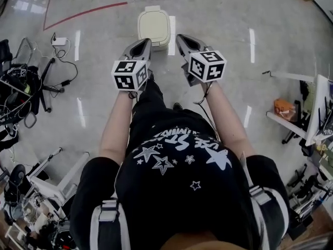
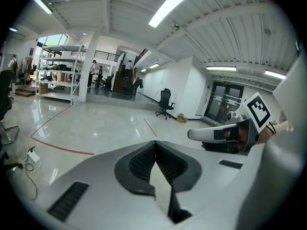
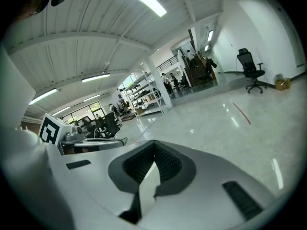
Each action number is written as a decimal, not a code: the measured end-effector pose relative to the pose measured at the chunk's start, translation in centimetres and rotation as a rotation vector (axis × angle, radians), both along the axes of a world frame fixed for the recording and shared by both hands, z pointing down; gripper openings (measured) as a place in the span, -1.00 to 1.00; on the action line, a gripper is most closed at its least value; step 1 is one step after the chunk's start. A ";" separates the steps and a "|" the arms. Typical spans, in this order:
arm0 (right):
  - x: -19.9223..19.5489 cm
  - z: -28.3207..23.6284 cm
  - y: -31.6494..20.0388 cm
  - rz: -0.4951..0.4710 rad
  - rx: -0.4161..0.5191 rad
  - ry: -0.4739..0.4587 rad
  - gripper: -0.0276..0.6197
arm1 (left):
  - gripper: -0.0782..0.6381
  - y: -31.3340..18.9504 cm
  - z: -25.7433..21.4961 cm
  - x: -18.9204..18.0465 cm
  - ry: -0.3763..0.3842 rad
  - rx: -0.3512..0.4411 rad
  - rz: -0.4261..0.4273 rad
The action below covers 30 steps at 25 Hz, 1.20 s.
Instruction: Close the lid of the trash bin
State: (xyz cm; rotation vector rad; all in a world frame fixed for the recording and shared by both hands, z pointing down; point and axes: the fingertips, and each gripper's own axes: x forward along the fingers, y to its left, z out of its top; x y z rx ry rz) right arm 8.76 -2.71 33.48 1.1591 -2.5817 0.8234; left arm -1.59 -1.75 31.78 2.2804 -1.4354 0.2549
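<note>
From the head view, the cream square plastic trash bin (image 1: 154,27) stands on the glossy grey floor (image 1: 223,14) straight ahead, at the far end of both arms. Its lid (image 1: 154,24) lies flat on top. The left gripper (image 1: 147,41) and the right gripper (image 1: 180,37) point at the bin's near edge, one on each side. Whether either touches it, this view does not tell.

The two gripper views see none of the bin; they look out level across the hall. In the left gripper view the left gripper (image 2: 155,143) has its ribbed dark pads clenched tip to tip, with nothing between them. The right gripper (image 2: 216,134) shows to its right, and a black office chair (image 2: 164,102) stands far off. In the right gripper view the right gripper (image 3: 154,143) is clenched and empty too, with the left gripper (image 3: 91,143) beside it. Only the head view shows the curved red floor line (image 1: 86,12) and a white power adapter (image 1: 59,41) far left.
</note>
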 end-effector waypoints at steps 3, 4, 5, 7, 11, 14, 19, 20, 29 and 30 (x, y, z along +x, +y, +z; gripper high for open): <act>0.9 -1.4 2.5 -0.040 0.034 -0.012 -0.91 | -0.75 2.9 -1.1 1.8 0.000 0.030 -0.024; 1.2 -1.6 3.4 -0.050 0.039 -0.017 -0.91 | -0.75 4.0 -1.3 2.3 0.004 0.034 -0.028; 1.5 -1.6 4.4 -0.061 0.040 -0.021 -0.91 | -0.75 5.0 -1.4 2.9 0.009 0.036 -0.031; 1.7 -1.5 6.0 -0.079 0.040 -0.025 -0.91 | -0.75 7.0 -1.5 3.6 0.019 0.035 -0.035; 1.9 -1.4 8.6 -0.089 0.027 -0.043 -0.91 | -0.75 10.3 -1.9 4.2 0.014 0.032 -0.033; 2.1 -1.3 10.4 -0.083 0.014 -0.056 -0.91 | -0.75 12.1 -2.0 4.4 0.017 0.025 -0.034; 2.0 -1.9 13.2 -0.057 0.004 -0.082 -0.91 | -0.75 14.8 -2.5 4.3 0.026 0.016 -0.024; 1.9 -1.9 13.7 -0.052 0.004 -0.079 -0.91 | -0.75 15.2 -2.6 4.3 0.031 0.018 -0.019; -1.1 -3.4 18.5 -0.037 0.094 -0.039 -0.91 | -0.75 19.0 -3.8 2.1 0.091 0.047 0.040; -1.6 -3.6 19.2 -0.031 0.101 -0.034 -0.91 | -0.75 19.5 -4.1 1.6 0.098 0.052 0.048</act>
